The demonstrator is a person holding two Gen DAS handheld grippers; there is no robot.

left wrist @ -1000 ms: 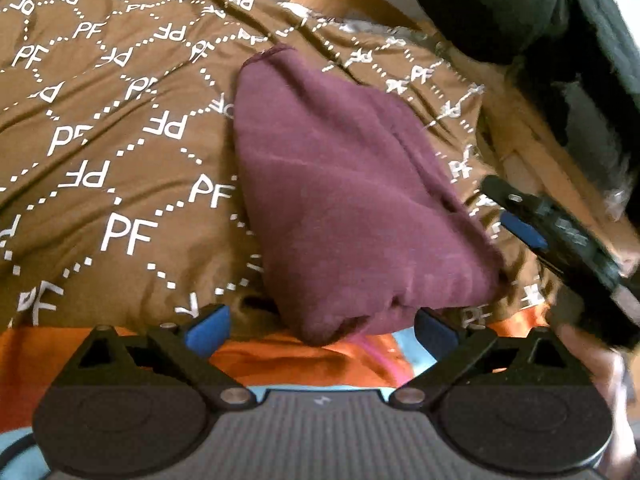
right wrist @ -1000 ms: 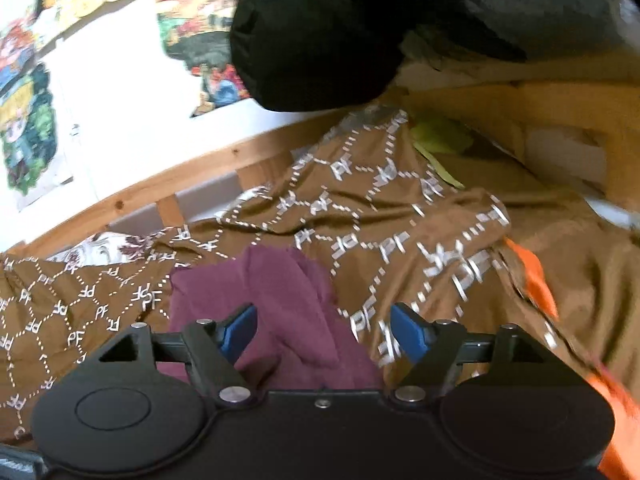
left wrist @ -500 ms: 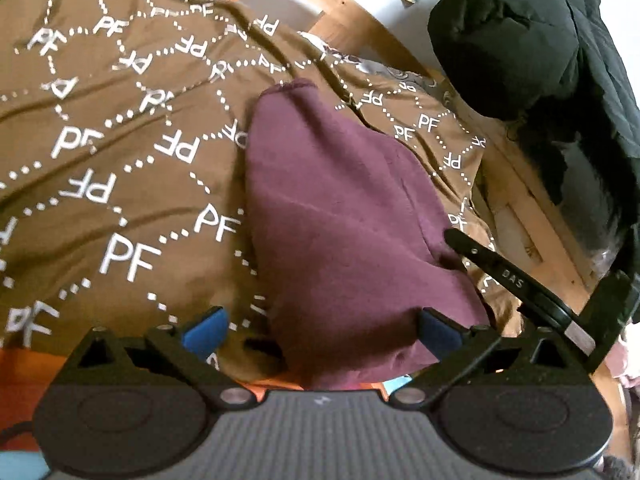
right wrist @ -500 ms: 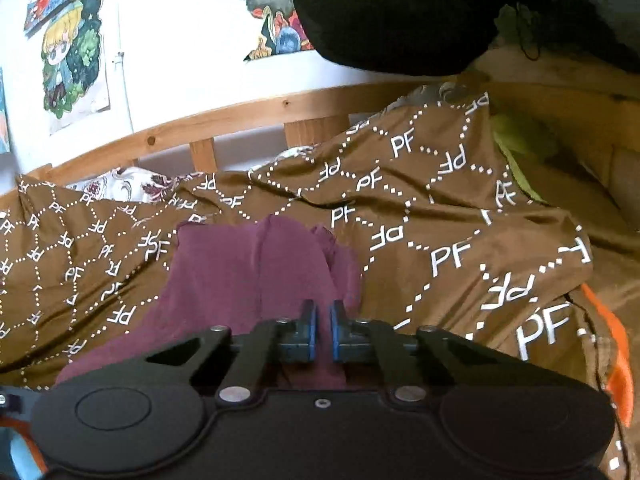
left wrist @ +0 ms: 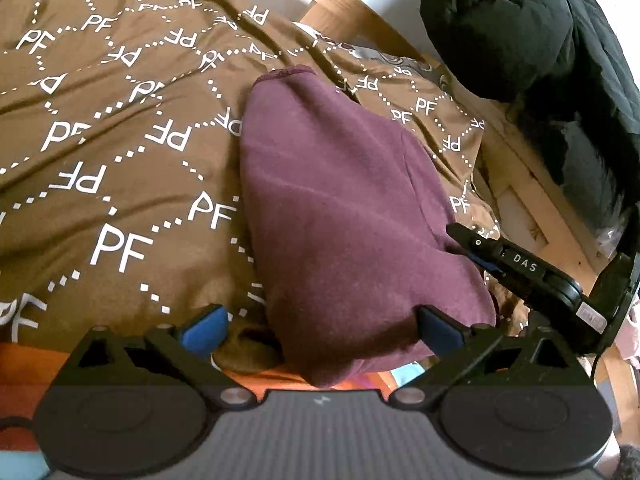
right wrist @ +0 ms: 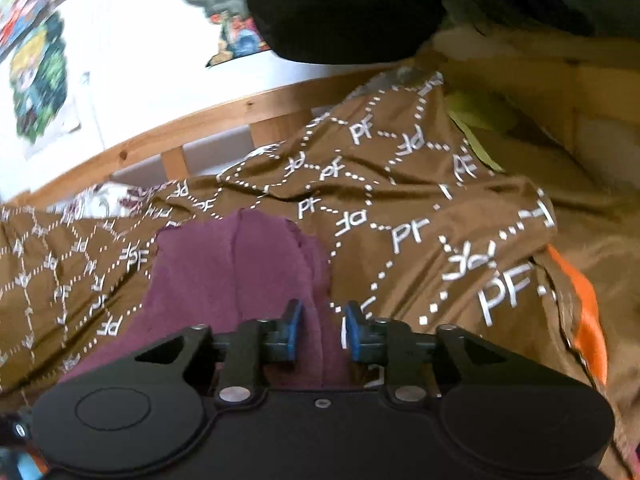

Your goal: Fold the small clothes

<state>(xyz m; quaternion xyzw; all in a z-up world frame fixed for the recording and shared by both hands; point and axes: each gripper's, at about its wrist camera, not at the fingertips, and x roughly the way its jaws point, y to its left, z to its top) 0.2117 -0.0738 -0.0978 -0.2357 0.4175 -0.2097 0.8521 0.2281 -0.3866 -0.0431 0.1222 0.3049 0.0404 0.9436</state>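
A folded maroon garment (left wrist: 344, 216) lies on a brown bedspread printed with white PF letters (left wrist: 100, 152). My left gripper (left wrist: 320, 330) is open, its blue pads either side of the garment's near end, nothing held. My right gripper (right wrist: 320, 330) shows in the left wrist view (left wrist: 480, 258) at the garment's right edge. In the right wrist view its blue pads stand partly apart with the garment's edge (right wrist: 240, 272) between them, not clamped.
A wooden bed rail (right wrist: 200, 132) runs behind the bedspread, with posters on the white wall. A black puffy jacket (left wrist: 520, 28) hangs at the upper right. Orange fabric (right wrist: 588, 320) shows at the bed's near edge.
My right gripper was open, then shut on the garment's right edge half a second ago, and its jaws have now parted again. The left gripper has stayed open and moved little.
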